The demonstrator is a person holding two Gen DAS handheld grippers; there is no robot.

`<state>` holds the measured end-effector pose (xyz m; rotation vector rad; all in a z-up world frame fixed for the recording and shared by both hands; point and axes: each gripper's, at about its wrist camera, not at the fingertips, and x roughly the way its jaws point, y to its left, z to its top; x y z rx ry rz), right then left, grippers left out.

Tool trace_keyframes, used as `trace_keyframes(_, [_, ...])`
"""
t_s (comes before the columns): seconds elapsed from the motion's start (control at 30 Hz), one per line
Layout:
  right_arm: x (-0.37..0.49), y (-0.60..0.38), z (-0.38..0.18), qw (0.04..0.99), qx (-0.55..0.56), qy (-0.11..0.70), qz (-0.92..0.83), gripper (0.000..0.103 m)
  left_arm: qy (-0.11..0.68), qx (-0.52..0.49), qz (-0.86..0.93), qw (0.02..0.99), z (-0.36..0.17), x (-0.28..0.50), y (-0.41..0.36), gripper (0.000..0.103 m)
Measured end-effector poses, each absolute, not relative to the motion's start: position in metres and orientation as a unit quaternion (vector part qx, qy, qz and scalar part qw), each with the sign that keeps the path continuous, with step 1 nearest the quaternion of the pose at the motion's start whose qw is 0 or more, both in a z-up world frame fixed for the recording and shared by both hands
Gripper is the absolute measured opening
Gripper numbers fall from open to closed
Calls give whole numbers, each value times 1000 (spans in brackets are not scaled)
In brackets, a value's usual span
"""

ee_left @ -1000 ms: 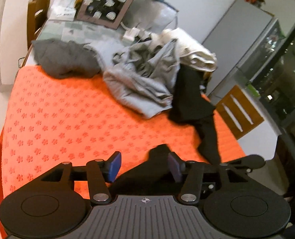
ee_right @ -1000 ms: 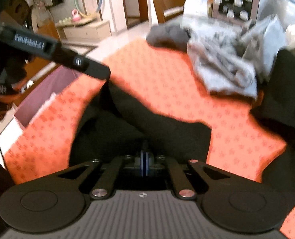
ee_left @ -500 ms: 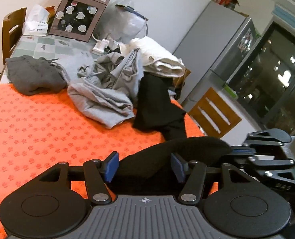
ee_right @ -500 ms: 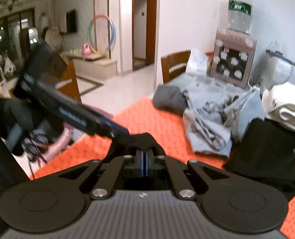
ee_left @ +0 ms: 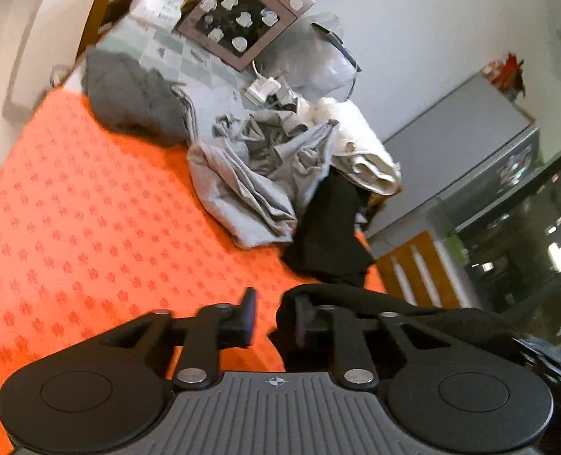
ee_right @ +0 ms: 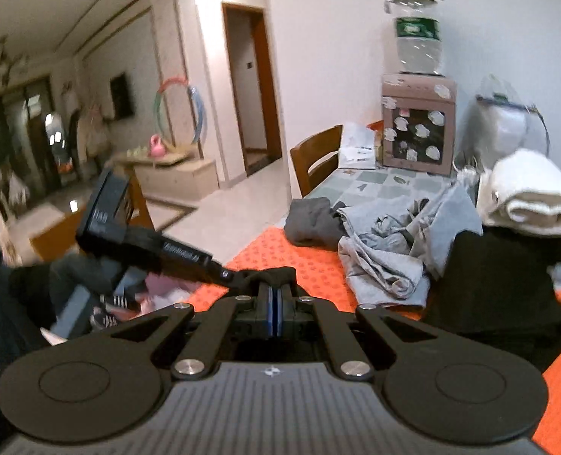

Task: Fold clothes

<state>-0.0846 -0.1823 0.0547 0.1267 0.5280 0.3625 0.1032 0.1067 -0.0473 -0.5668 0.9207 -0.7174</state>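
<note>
The black garment (ee_left: 401,314) I'm working is soft, matte and limp, strung sideways between my two tools above the orange flower-print cloth (ee_left: 91,227) on the table. My right tool (ee_right: 274,305) is pinched tight on a bunched fold of it (blue pads pressed together). My left tool (ee_left: 273,318) stands parted, fabric draped over one finger. Crumpled grey clothes (ee_left: 257,174) lie beyond.

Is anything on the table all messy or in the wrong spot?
Yes. The grey clothes lie crumpled in a heap, not folded, at the far end of the orange cloth, and a black garment droops over the table edge.
</note>
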Motion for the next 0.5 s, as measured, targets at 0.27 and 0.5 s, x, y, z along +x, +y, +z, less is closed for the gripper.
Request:
trace_keyframes(0.27, [-77, -200, 47, 944, 144, 261, 144, 3, 407, -327, -411, 747, -40, 69, 128, 77])
trace_keyframes(0.5, [-66, -197, 39, 940, 180, 256, 133, 3, 435, -349, -441, 703, -59, 56, 115, 83])
